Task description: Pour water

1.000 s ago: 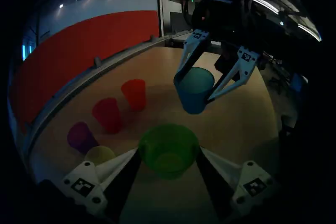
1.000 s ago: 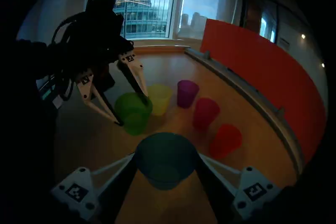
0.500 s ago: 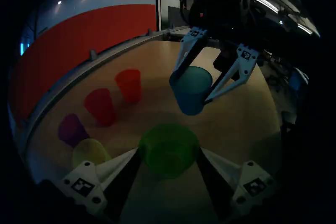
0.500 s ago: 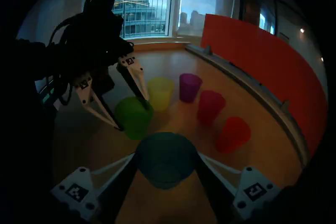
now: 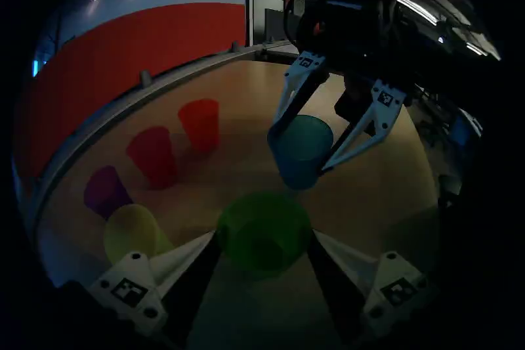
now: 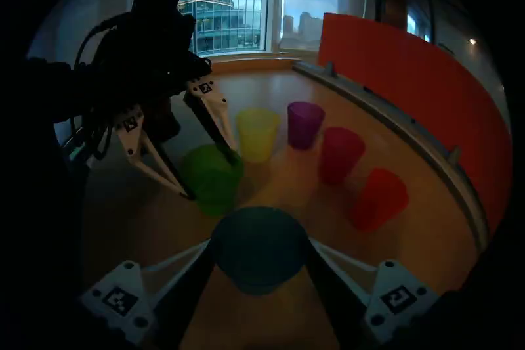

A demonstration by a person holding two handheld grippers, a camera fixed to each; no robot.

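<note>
Green cup [image 5: 264,235] gripped between both fingers of left hand-held gripper [image 5: 262,240], above desk [image 5: 367,179]; blue cup [image 6: 259,251] gripped likewise by right hand-held gripper [image 6: 259,245], just opposite, apart. Alongside: yellow cup [image 6: 257,133], purple cup [image 6: 305,123], crimson cup [image 6: 340,153], red cup [image 6: 379,197] in a row.

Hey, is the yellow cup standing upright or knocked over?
Upright: the yellow cup stands on the table, its open mouth facing up.

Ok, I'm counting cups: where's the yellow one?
In the right gripper view, the yellow cup stands on the table, between the purple cup and the held green cup.
</note>
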